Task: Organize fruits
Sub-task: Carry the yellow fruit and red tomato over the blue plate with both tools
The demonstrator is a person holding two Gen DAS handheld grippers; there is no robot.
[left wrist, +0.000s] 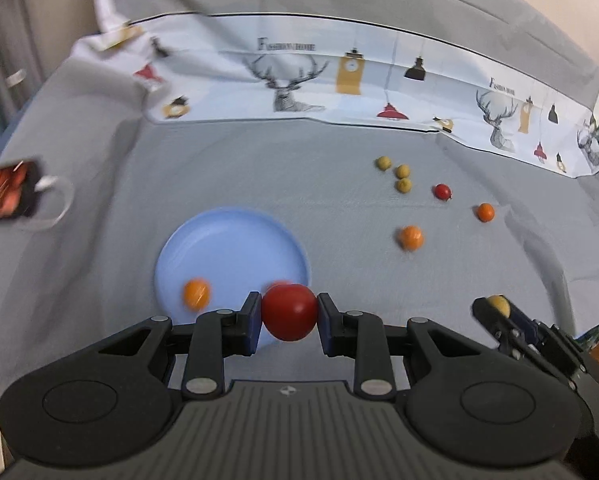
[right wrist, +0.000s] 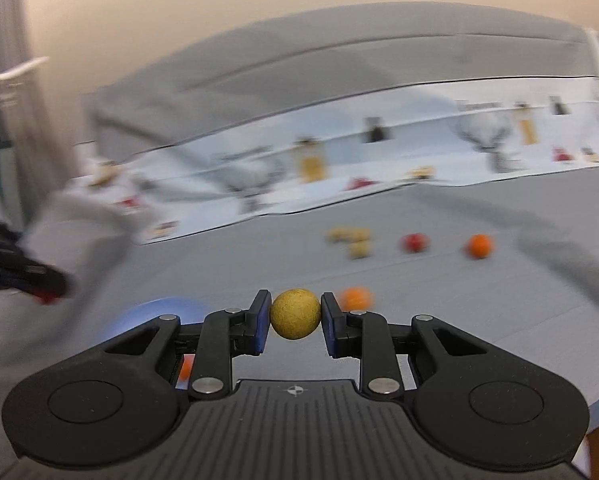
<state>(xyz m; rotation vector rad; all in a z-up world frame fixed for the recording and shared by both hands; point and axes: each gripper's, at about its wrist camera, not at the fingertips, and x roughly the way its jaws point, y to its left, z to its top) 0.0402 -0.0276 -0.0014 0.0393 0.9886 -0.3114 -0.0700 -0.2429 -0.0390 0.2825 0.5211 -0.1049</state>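
My left gripper (left wrist: pixel 289 314) is shut on a red round fruit (left wrist: pixel 289 312), held above the near rim of a blue plate (left wrist: pixel 227 240). An orange fruit (left wrist: pixel 196 293) lies on that plate, and a second red shape shows just behind the held fruit. My right gripper (right wrist: pixel 295 314) is shut on a yellow-green ball-shaped fruit (right wrist: pixel 295 313); it also shows in the left wrist view as the right gripper (left wrist: pixel 499 310). Loose on the grey cloth lie three yellow-green fruits (left wrist: pixel 399 172), a small red fruit (left wrist: pixel 442 191) and two orange fruits (left wrist: pixel 410 237) (left wrist: pixel 485 212).
A printed white cloth (left wrist: pixel 339 80) with deer and lamp motifs runs along the back of the grey surface. A phone with a cable (left wrist: pixel 7 196) lies at the far left. In the right wrist view the blue plate (right wrist: pixel 159 312) peeks out at lower left.
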